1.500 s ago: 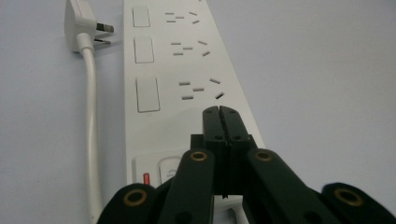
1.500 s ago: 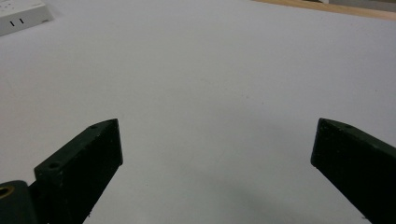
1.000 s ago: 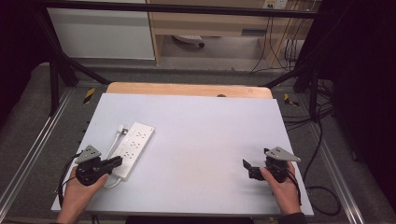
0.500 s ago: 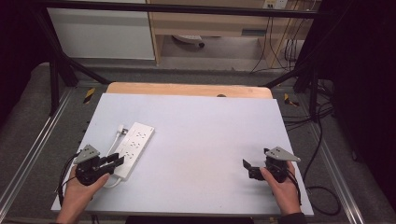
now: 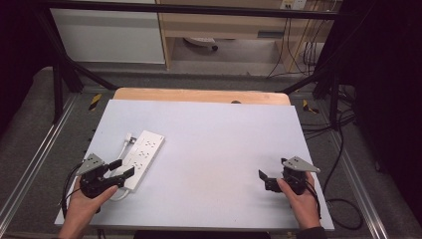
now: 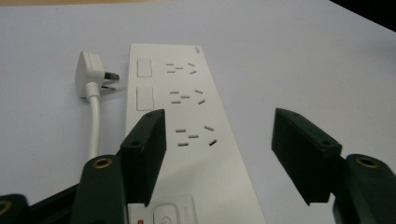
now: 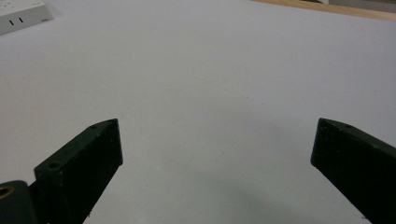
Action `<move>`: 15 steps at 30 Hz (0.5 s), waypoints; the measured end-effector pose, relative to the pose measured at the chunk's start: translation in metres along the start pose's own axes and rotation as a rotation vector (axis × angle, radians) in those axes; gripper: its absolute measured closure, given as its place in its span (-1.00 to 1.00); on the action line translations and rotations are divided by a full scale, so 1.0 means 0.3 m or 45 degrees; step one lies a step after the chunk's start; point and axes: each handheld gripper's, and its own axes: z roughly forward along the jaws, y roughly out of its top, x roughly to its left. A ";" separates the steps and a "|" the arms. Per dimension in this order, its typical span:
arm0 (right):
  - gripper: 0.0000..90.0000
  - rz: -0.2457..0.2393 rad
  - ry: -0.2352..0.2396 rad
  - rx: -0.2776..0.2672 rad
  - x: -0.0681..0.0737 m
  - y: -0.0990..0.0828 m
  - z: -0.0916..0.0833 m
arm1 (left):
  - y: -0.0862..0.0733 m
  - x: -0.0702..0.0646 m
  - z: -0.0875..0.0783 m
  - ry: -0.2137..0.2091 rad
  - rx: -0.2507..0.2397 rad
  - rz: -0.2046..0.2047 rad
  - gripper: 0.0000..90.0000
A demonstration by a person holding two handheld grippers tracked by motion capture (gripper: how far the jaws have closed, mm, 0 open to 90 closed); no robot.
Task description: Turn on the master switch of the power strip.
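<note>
1. White plastic is what the one flat, oblong power strip (image 5: 141,158) is made of; it is laid at the left of the pale grey table (image 5: 219,134), with three socket groups and two rocker switches counted in the left gripper view
2. One white angled plug (image 6: 89,74) on a white cord (image 6: 95,128) is seen just beside the strip
3. The left gripper (image 5: 122,169) is held at the strip's near end; its two black jaws have just been opening and are spread, with nothing pinched
4. The right gripper (image 5: 263,178) is held well apart from the strip, its two jaws spread over bare table
</note>
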 end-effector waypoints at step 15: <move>-0.94 0.007 0.003 0.002 0.001 0.001 -0.001 | 0.009 -0.001 -0.011 -0.008 -0.083 -0.009 -0.80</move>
